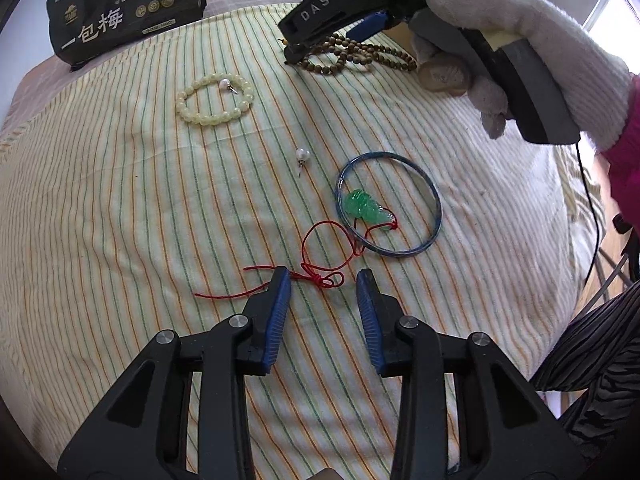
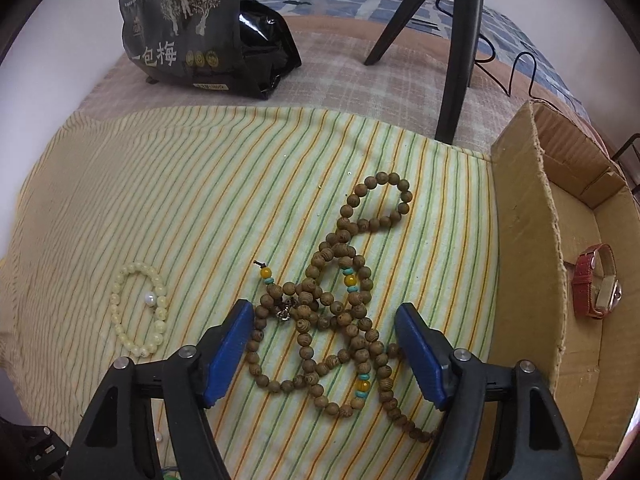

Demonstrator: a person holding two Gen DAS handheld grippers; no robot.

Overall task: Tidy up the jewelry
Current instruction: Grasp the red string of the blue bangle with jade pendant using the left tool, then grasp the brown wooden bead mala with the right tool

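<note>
Wooden beads (image 2: 340, 312) of a long brown strand, spaced with turquoise and amber ones, were heaped in loose loops on the striped cloth (image 2: 180, 200), just left of the cardboard box (image 2: 524, 248). The box was evidently meant as the collecting place, since a red-strapped watch (image 2: 596, 284) already lay inside it. The right gripper (image 2: 326, 354) was held steeply downward over the near part of the heap, its blue pads spread wide on either side of the beads and pressing on nothing; such a stance suited a scoop of several loops at once. Farther left, a pale bead bracelet (image 1: 215, 98) was left with a pearl earring (image 1: 225, 85) resting on it, and a second pearl earring (image 1: 301, 156) lay apart. A green pendant (image 1: 362, 206) sat inside a blue bangle (image 1: 388, 204), its red cord (image 1: 316, 256) trailing nearer. The left gripper (image 1: 323, 284) was set astride the cord's knot, jaws part-open and not yet pinching, probably so that the pendant could be drawn up by its cord.
</note>
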